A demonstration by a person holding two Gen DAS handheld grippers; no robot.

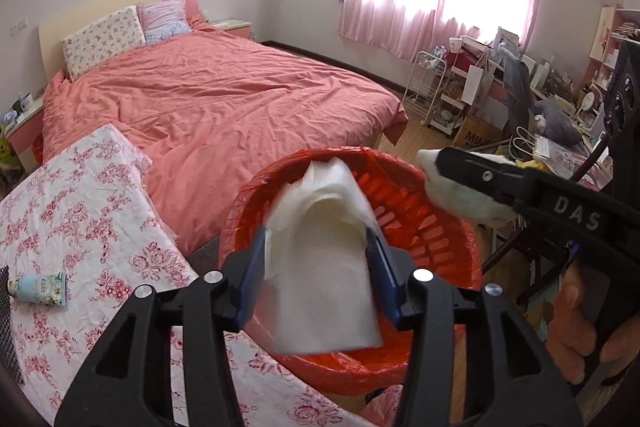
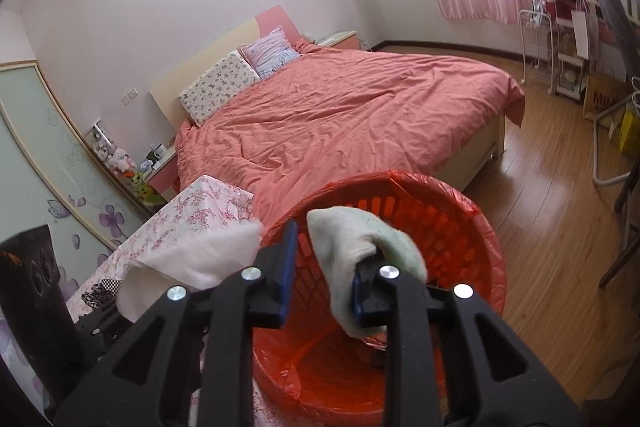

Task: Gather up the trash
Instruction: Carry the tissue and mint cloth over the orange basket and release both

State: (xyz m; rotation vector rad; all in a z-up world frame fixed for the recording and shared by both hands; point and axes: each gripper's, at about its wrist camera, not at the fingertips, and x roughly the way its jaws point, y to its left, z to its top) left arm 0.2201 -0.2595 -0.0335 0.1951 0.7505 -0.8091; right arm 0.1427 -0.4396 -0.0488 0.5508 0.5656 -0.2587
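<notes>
Two pieces of trash are held over the bin (image 1: 436,195), an orange slotted basket lined with a red bag. A white tissue (image 1: 324,267) hangs between the fingers of the left gripper (image 1: 320,259), above the bin's opening; it is blurred. Those fingers stand apart, and whether the pads still press on the tissue cannot be told. A pale, greenish wad (image 2: 360,247) is draped over one finger of the right gripper (image 2: 326,267), also above the bin's opening. The right fingers are apart, with a clear gap on the other side of the wad, so no clamping is seen.

What could go wrong is judged as follows. The wad may cling to the finger it is draped on instead of dropping, because soft fibre snags on a pad; it could then be carried off from the bin and shed on the floor (image 2: 540,211). In the left view the wad appears near the bin's rim, so a fall outside the bin is possible if the gripper is shifted. The tissue is light and could drift past the rim toward the desk (image 1: 80,211) beside the bin. The liner could be caught by a finger and pulled off the rim.

Counted: one bin, one liner, one tissue, one wad, two grippers. One small tube (image 1: 38,287) lies on the desk, well apart from the bin.
</notes>
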